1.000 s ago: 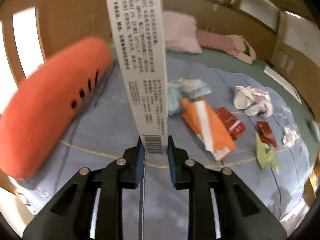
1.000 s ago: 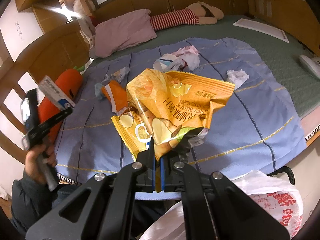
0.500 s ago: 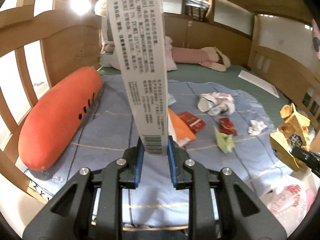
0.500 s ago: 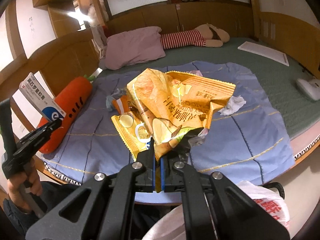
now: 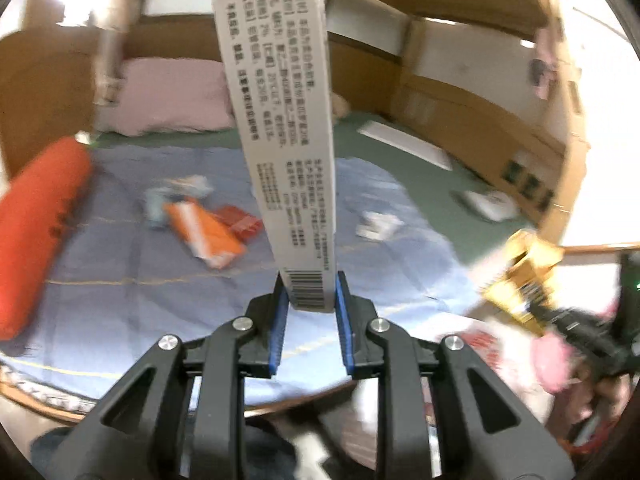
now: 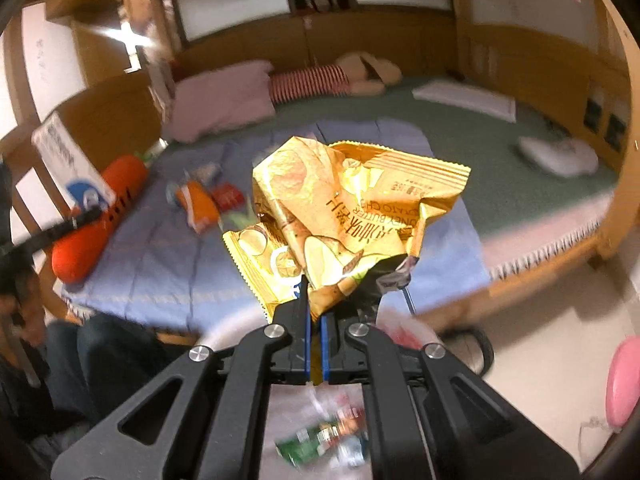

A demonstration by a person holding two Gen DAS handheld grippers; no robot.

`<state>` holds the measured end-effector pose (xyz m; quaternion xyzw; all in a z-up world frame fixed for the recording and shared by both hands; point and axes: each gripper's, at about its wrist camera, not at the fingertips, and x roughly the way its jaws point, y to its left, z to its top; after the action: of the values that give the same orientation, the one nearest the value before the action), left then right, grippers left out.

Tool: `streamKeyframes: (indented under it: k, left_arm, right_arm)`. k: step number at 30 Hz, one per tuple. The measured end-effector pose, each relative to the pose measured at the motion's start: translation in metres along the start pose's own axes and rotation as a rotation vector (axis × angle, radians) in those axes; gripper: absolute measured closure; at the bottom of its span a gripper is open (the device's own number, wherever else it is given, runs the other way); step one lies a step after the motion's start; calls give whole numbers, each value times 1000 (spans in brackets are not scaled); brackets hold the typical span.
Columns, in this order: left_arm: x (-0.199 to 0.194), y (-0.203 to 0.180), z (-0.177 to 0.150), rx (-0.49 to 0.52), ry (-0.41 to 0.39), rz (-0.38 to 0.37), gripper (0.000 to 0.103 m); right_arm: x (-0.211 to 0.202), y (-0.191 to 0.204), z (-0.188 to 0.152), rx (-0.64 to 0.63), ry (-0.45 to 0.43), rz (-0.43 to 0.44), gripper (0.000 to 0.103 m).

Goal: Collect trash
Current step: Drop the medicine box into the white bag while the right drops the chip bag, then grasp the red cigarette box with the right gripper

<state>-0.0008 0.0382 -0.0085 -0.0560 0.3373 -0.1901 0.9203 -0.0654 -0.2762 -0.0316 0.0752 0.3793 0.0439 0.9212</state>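
My left gripper (image 5: 310,292) is shut on a tall white medicine carton (image 5: 276,128) that stands upright between the blue pads. My right gripper (image 6: 315,312) is shut on a crumpled yellow chip bag (image 6: 348,208), held up above a white plastic bag (image 6: 320,428) with wrappers inside. In the right wrist view the carton (image 6: 68,164) shows at far left. The chip bag (image 5: 520,276) shows at the right of the left wrist view. An orange wrapper (image 5: 204,232), a red packet (image 5: 240,220) and a white crumpled tissue (image 5: 378,226) lie on the blue blanket (image 5: 120,280).
A carrot-shaped orange plush (image 6: 100,216) lies along the bed's left side. A pink pillow (image 6: 224,100) and a striped plush (image 6: 312,82) are at the back. A person's legs (image 6: 104,360) are by the bed's near edge. A pink object (image 6: 622,380) stands on the floor.
Both grippers have pulled back from the bed and swung right, each keeping its hold. The white plastic bag has come under the right gripper.
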Motion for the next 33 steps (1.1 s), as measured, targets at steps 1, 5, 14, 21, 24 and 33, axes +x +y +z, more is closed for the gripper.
streamKeyframes:
  k: [1, 5, 14, 21, 24, 33]
  left_arm:
    - [3, -8, -1, 10, 12, -37, 80]
    - [17, -34, -7, 56, 62, -132, 80]
    - [51, -92, -47, 258, 234, -307, 80]
    - [70, -132, -85, 433, 410, -559, 46]
    - [76, -116, -75, 388, 372, -516, 16]
    - [124, 47, 6, 125, 249, 239, 15]
  right_arm:
    - [1, -5, -7, 9, 18, -3, 99]
    - [17, -19, -45, -6, 162, 4, 90]
    - [-36, -76, -28, 180, -68, -125, 42]
    - [-30, -113, -16, 381, -96, -110, 42]
    - [-22, -115, -11, 401, -82, -102, 42]
    - [14, -71, 23, 289, -12, -98, 42]
